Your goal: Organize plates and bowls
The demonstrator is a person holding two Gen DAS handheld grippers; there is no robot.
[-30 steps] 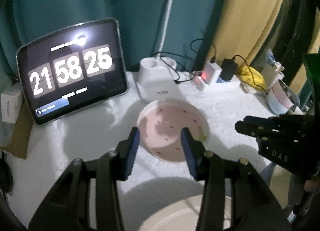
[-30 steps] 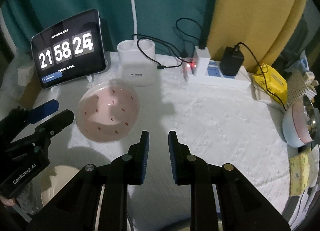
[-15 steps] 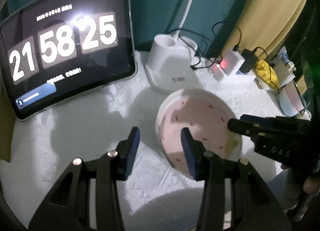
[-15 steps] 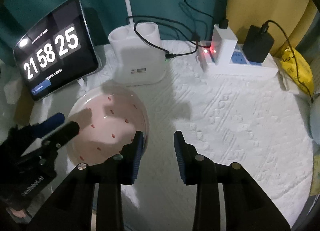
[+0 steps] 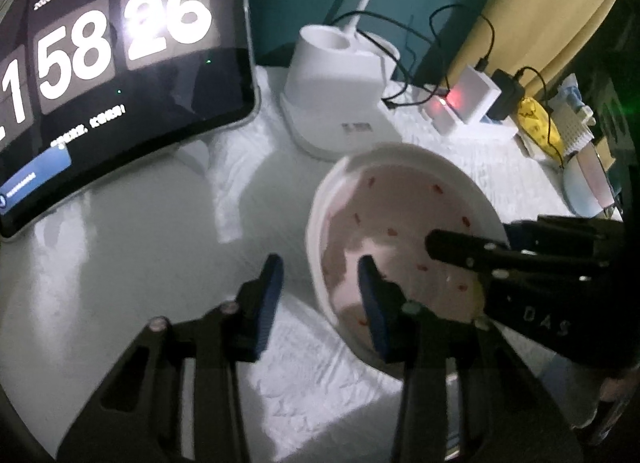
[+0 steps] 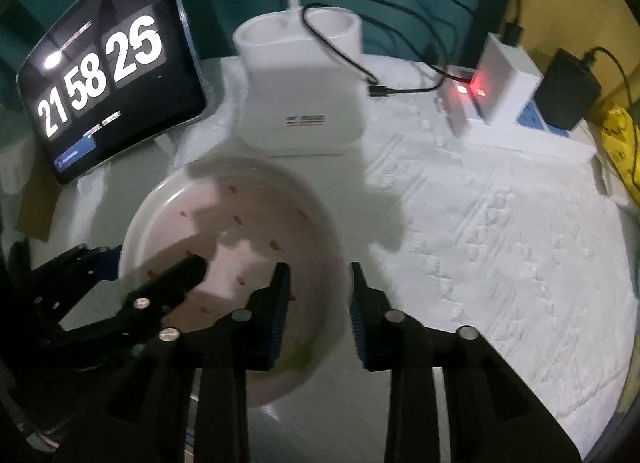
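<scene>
I see the plate (image 6: pixel 256 231) on the worktop (image 6: pixel 500 231): lamp base (image 6: pixel 300 103) behind it, tablet (image 6: pixel 108 75) behind-left, power strip (image 6: pixel 500 103) behind-right.

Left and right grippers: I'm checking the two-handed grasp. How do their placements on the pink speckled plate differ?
The left gripper straddles the rim of the pink speckled plate on the side of the tablet; the right gripper straddles the opposite rim, toward the power strip. The left gripper's right finger hangs over the plate's inside, the right gripper's left finger does. Both are open, blue-padded.
</scene>
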